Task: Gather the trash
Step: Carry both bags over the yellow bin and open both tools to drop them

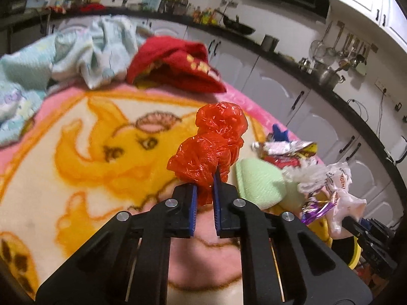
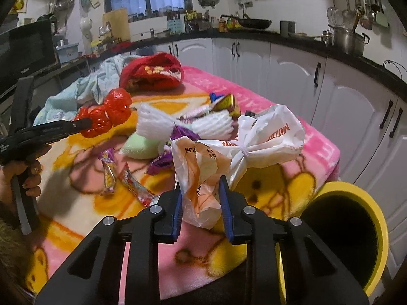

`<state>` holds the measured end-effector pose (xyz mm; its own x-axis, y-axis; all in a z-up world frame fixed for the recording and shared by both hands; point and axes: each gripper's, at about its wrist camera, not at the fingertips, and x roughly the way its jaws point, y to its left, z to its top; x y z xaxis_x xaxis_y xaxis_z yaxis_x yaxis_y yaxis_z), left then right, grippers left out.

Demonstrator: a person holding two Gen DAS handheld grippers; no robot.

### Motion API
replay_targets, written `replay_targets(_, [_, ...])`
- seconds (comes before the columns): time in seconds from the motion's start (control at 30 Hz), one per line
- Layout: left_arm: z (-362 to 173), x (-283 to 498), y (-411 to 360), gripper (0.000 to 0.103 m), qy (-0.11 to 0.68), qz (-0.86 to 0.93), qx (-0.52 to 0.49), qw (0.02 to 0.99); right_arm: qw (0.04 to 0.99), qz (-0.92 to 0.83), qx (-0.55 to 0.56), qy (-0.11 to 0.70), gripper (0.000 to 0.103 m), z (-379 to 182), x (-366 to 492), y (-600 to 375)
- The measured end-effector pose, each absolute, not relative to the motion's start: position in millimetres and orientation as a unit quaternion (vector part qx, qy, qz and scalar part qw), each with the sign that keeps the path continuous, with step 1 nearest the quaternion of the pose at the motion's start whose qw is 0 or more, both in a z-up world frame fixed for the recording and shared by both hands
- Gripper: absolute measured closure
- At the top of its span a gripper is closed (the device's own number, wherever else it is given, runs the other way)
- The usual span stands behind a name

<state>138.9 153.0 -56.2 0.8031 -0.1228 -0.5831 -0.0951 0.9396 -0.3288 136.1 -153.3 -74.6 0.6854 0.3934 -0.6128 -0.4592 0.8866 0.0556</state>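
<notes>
Right wrist view: right hand-held gripper (image 2: pixel 201 200) clamps white bag (image 2: pixel 254 137) — left hand-held gripper (image 1: pixel 204 188) clamps red bag (image 1: pixel 213 147).

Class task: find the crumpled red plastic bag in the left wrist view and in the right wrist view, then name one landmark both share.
Left wrist: the red plastic bag is at centre, clamped in the left gripper.
Right wrist: the red plastic bag is at middle left, above the blanket.
Shared landmark: the red cloth.

yellow bin (image 2: pixel 379 218) cut off, countertop jars unreadable
</notes>
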Motion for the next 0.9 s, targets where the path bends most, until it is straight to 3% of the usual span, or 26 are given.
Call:
replay_targets(0.33, [-11.0, 117.4, 119.1, 0.097, 0.266, -0.036, -0.152, 0.951, 0.928, 0.228, -0.044, 0.290, 0.078, -47.6, 128.0, -174.4])
replay_targets(0.9, [15.1, 115.1, 20.8, 0.097, 0.250, -0.130, -0.109, 0.953, 0.938, 0.201, -0.020, 0.282, 0.078, -26.9, 111.3, -231.1])
